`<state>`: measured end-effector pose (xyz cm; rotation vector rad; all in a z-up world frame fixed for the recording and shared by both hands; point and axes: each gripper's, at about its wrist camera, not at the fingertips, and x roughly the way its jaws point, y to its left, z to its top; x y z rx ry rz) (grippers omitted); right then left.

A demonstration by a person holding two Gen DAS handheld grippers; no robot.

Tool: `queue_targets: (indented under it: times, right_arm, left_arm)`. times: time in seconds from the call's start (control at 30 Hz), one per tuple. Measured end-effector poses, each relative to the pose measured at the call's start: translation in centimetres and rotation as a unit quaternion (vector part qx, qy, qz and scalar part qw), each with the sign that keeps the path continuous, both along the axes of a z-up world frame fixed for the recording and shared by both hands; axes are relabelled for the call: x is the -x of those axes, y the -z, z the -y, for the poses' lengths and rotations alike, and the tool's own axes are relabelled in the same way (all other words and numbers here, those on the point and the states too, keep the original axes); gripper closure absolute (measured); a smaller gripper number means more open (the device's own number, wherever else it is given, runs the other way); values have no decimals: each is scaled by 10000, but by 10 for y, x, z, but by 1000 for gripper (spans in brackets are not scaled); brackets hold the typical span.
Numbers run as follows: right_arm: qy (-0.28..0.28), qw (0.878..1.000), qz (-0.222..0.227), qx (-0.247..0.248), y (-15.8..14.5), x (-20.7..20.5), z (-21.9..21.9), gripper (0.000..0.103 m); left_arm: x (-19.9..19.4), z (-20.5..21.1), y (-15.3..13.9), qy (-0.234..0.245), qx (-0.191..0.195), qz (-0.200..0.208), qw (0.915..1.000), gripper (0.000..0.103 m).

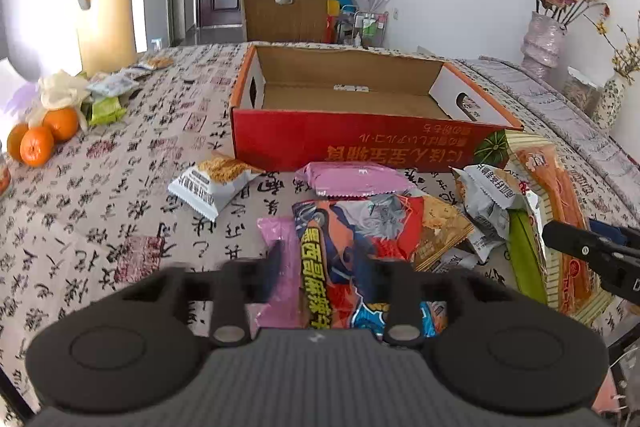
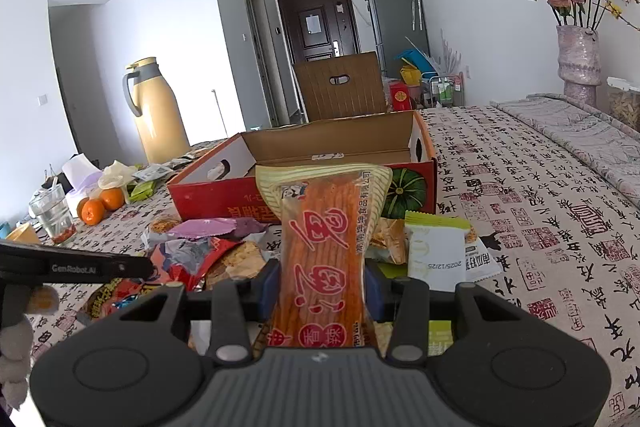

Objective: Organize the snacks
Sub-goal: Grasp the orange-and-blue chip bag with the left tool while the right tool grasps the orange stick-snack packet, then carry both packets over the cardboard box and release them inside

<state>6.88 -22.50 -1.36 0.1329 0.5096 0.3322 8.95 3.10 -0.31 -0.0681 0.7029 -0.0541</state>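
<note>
Standing upright between the right gripper's (image 2: pixel 322 281) pads, the clear packet of orange spicy sticks (image 2: pixel 322 247) carries big red Chinese characters. Beyond it on the counter (image 2: pixel 540 211) sits the open red cardboard box (image 2: pixel 224 197), empty. The left gripper (image 1: pixel 326 263) clamps a red-and-blue snack bag (image 1: pixel 352 247) with yellow lettering; its finger reads "GenRobot.AI".

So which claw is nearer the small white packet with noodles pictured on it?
Left. The left claw is closed on the red and blue snack bag just right of that packet; the right claw is further right, gripping the orange stick snack.
</note>
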Motion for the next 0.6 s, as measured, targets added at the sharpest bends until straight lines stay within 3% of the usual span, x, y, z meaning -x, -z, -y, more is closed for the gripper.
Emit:
queue_targets:
  times: [0.1,0.2,0.43,0.6]
  right_arm:
    - [16,10000,8,-4,-1,0,1,61]
    - [21,10000,12,-9,-1,0,1,61]
    - [-7,10000,0,-60,-1,1,4,60]
    - [-25,10000,-7,-93,0,1,5,60]
  left_arm:
    - [-1,2,-3,-15,96,11,10000,27]
    - [-3,10,-5,29,153,-45,9999,17]
    - [-15,28,9,-2,-203,-432,9989,19]
    - [-18,31,17,-61,-357,-578,9977,34]
